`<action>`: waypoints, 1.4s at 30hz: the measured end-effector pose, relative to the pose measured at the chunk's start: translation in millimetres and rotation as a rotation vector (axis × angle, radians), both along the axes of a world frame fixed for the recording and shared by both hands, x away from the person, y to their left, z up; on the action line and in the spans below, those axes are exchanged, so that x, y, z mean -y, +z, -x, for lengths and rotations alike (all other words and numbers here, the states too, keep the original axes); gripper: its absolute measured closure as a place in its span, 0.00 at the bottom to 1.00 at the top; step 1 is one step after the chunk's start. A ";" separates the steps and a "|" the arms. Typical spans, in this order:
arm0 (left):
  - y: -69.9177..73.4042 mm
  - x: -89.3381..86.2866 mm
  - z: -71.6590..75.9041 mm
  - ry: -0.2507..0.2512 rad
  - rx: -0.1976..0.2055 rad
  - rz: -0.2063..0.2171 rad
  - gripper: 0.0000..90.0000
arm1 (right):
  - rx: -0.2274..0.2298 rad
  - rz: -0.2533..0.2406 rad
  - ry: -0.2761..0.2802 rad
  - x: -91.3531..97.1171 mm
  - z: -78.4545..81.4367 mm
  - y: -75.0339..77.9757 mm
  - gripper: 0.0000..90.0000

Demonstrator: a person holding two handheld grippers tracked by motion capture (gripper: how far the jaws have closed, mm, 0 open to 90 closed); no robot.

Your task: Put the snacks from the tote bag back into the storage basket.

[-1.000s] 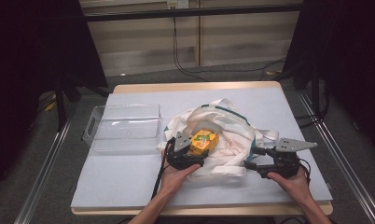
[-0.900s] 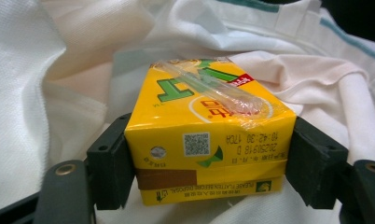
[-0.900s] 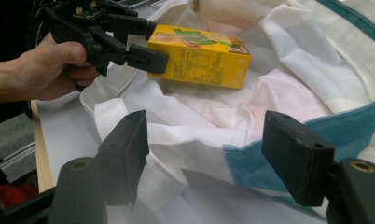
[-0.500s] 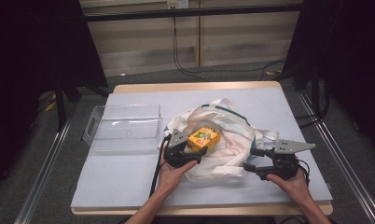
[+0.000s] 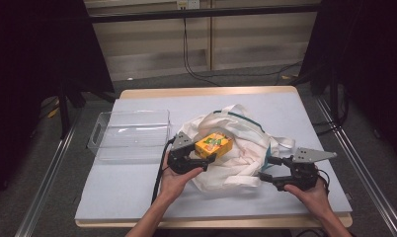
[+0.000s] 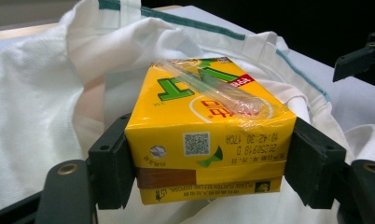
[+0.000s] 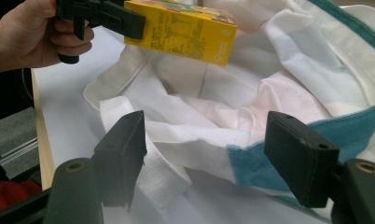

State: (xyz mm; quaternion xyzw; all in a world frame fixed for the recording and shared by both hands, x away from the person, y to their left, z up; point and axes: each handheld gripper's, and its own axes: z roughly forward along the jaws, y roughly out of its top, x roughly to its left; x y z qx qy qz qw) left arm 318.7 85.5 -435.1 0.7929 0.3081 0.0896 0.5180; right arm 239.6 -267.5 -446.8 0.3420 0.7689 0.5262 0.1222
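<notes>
Two grippers over a white tote bag (image 5: 236,143) from above: left gripper (image 5: 199,158) clamping a yellow juice carton (image 5: 214,144) above the bag's folds, clear bin (image 5: 130,134) just beside, right gripper (image 5: 271,170) at the bag's edge. Left gripper view: jaws closed on the carton's ends, taped straw (image 6: 213,86) on top; likely denting or slipping if squeezed unevenly. Right gripper view: jaws wide apart, holding nothing, astride the teal-trimmed rim (image 7: 288,135); possible snagging of cloth and dragging the bag.

Carton (image 6: 206,135) is bright yellow with green lettering, a red bit, a brown stripe and a little QR code. Bag (image 5: 246,143) is white with teal-green trim, looks faintly pink inside. Jaws are black, mat (image 5: 137,187) is pale blue-grey, bin (image 5: 130,134) is see-through.
</notes>
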 end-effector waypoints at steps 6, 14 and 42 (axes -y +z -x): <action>10.6 -7.1 -0.7 -0.051 -0.020 0.005 0.30 | -0.004 -0.004 0.013 1.5 0.0 0.2 0.30; 24.5 -26.0 -4.4 -0.072 -0.018 0.000 0.30 | 0.004 -0.009 0.011 2.7 0.6 0.9 0.29; 55.2 -78.1 -14.7 -0.088 -0.054 0.019 0.30 | 0.006 -0.018 0.029 -1.6 -0.4 0.1 0.28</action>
